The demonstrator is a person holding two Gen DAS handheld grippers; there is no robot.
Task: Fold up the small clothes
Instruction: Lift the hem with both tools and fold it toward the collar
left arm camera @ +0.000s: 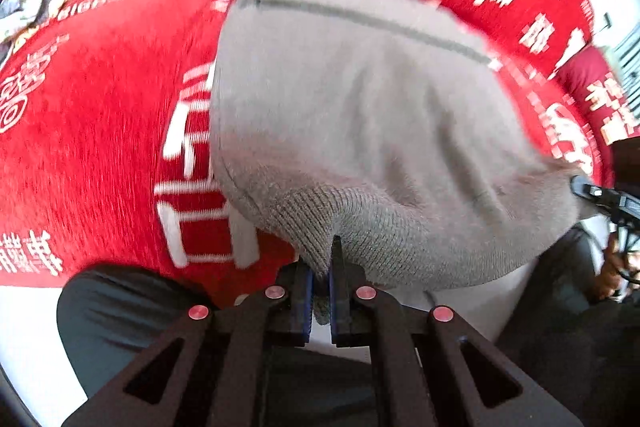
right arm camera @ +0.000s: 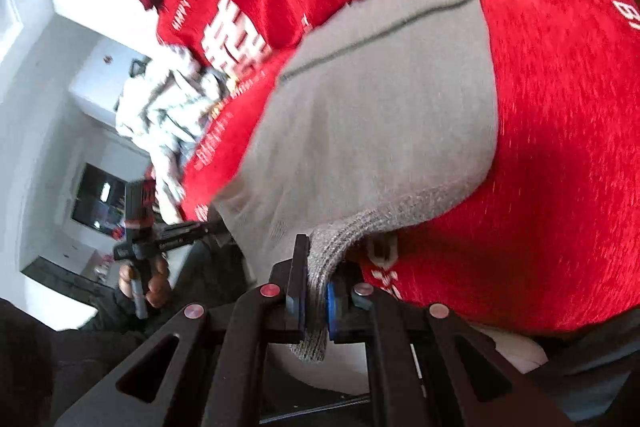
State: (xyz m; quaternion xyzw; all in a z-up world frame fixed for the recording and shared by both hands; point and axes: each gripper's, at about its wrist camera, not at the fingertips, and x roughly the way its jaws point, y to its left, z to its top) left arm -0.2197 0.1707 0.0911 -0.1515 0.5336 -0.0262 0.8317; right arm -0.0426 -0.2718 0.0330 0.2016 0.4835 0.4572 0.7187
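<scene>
While two grippers are pinching one grey garment (left arm camera: 360, 115) by its ribbed hem, left fingers (left arm camera: 320, 291) and right fingers (right arm camera: 316, 299) closing on knit, it is lying over the red cloth (left arm camera: 88, 147), a dark seam crossing it; two other clothes piles (right arm camera: 160, 115) are sitting beyond.

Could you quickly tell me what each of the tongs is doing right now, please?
Left tongs: closed on the ribbed hem of the grey garment.
Right tongs: closed on the same garment's ribbed hem.

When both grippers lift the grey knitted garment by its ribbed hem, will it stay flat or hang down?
The grey garment probably sags: soft knit, already bowing between the left gripper and right gripper. It seems light. The ribbed hem should resist slipping.
</scene>
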